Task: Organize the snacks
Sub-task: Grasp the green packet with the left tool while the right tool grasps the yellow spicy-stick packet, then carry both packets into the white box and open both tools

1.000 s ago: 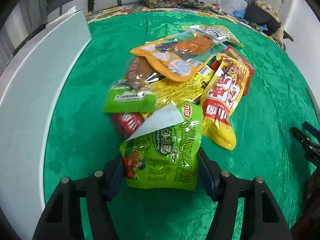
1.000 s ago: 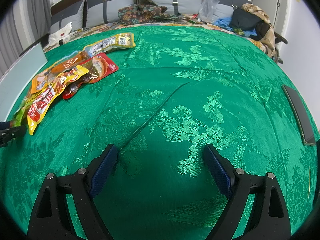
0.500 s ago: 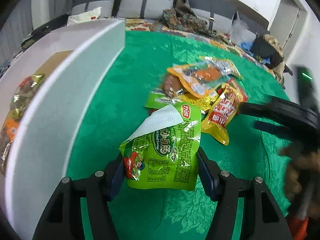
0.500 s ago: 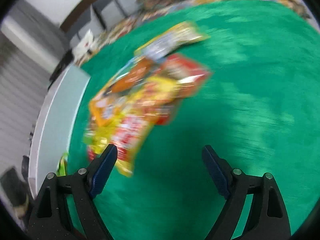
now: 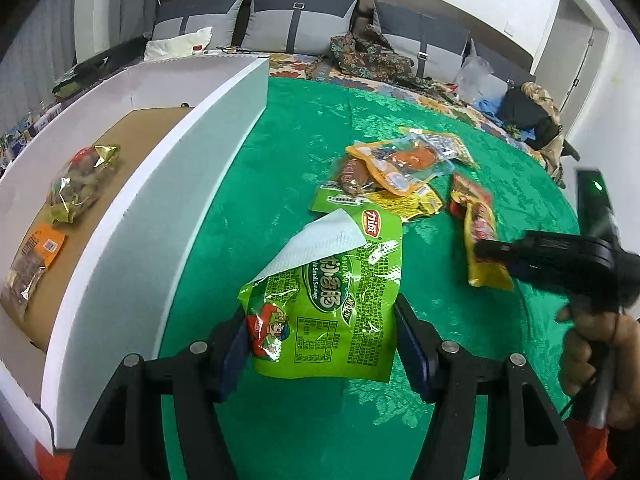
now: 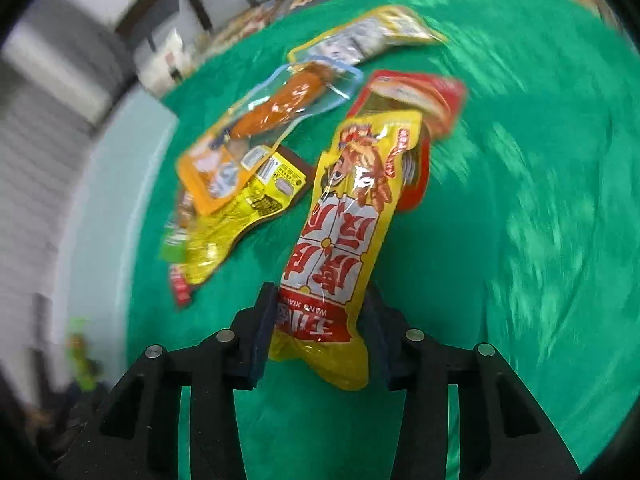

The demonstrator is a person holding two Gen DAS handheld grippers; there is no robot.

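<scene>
Left tool (image 5: 320,340) clamped on green sausage packet (image 5: 328,304) just beside white box (image 5: 160,216) wall, two packets (image 5: 76,184) inside, right tool (image 6: 320,332) closing on yellow-red packet (image 6: 344,232), snack pile (image 6: 248,148) alongside, open green cloth (image 6: 520,240) right.

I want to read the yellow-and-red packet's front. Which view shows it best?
The right wrist view: the yellow-and-red packet fills the centre, print facing the camera, between the closing right gripper. The left wrist view shows it edge-on, small.
</scene>
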